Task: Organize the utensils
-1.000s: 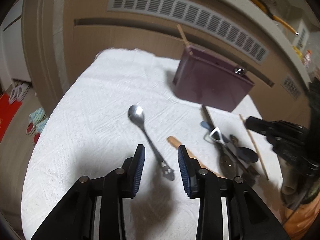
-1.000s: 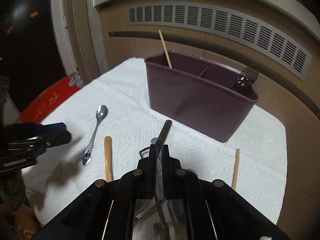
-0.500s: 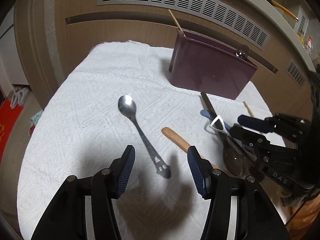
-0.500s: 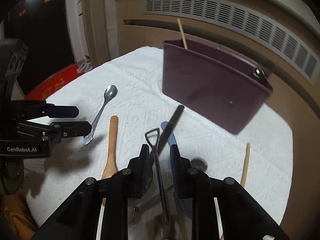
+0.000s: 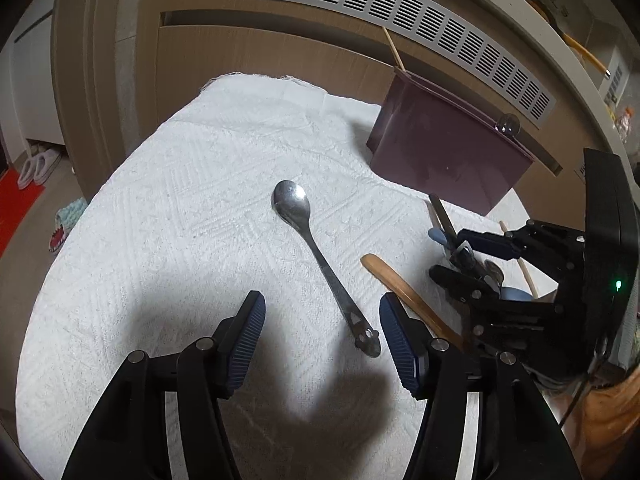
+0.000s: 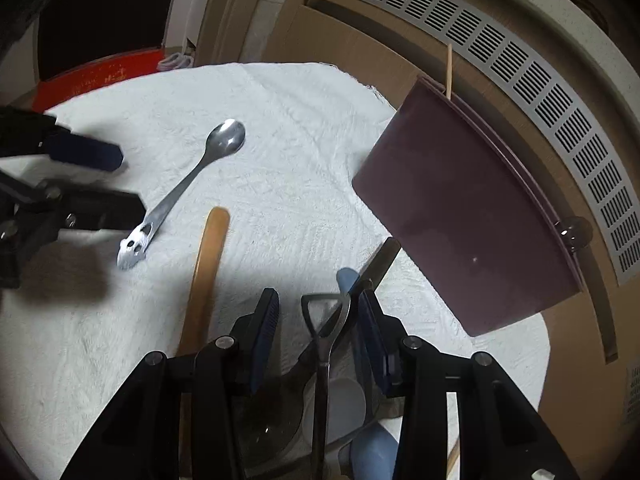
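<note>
Left gripper [image 5: 322,322] jaws opening, straddling the handle end of the steel spoon [image 5: 320,256] on white cloth [image 5: 180,200]; right gripper [image 6: 318,314] opening around a loop-handled utensil [image 6: 326,332], untouched.

Steel spoon [image 5: 308,240] lies flat on cloth; wooden spoon [image 6: 204,272] beside; maroon caddy [image 5: 448,160] upright.

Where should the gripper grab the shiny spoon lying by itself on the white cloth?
Grab the spoon by its thin handle, probably near the flat end with the holes, coming down from above. It lies flat on the cloth, so fingers go either side of it. The left gripper, jaws opening, already straddles that end. The round bowl is wider and likely slippery.
</note>
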